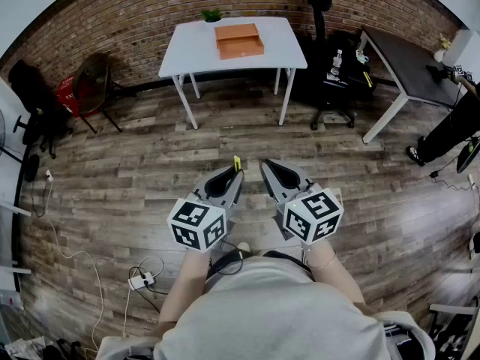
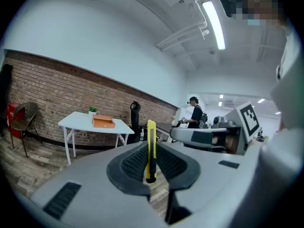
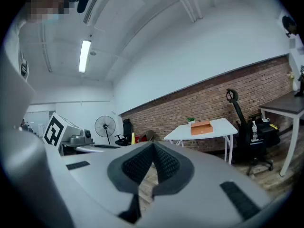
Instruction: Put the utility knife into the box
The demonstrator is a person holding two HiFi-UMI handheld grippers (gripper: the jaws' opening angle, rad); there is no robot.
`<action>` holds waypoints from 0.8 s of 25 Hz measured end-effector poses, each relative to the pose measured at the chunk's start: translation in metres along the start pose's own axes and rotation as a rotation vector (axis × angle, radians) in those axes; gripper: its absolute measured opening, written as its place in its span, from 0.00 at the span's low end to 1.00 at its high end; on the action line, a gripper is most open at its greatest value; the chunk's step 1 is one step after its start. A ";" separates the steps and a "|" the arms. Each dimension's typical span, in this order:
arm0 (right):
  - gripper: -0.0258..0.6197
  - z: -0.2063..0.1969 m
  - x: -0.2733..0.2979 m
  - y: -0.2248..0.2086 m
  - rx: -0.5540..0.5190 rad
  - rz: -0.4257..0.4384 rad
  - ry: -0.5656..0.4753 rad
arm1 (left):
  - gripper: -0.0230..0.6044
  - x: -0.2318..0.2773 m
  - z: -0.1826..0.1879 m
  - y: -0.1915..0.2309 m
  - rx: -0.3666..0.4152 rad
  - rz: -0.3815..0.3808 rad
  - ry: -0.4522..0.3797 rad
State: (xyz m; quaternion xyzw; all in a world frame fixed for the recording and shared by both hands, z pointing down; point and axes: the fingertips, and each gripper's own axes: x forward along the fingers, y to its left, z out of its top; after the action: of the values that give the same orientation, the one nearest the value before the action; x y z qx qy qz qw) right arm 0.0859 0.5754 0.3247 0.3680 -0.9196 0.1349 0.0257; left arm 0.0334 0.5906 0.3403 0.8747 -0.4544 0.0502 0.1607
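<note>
1 utility knife (image 2: pixel 151 148) gripped in left gripper (image 1: pixel 233 175) jaws | right gripper (image 1: pixel 268 167) jaws clenched, empty | 1 box (image 1: pixel 239 40) on table (image 1: pixel 187 47)

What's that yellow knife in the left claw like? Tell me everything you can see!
The utility knife is slim and yellow, plastic-looking, with a dark strip down its front and a dark bottom end. It stands upright, squeezed between the left claw's ribbed black pads, its top poking above them. No blade shows. Nothing else touches it.
</note>
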 end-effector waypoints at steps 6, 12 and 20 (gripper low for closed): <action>0.04 -0.003 0.005 -0.001 0.004 0.004 0.008 | 0.11 0.001 -0.006 0.006 -0.015 0.004 0.016; 0.04 -0.006 0.008 -0.003 0.021 -0.014 0.010 | 0.11 0.001 -0.006 0.013 -0.014 0.000 0.015; 0.04 -0.008 0.027 -0.006 0.043 -0.053 0.002 | 0.11 0.003 0.004 0.040 -0.005 -0.028 0.009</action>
State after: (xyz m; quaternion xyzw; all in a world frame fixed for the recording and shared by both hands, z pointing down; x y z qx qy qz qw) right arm 0.0700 0.5551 0.3380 0.3927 -0.9064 0.1540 0.0222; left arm 0.0025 0.5653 0.3469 0.8802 -0.4417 0.0508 0.1658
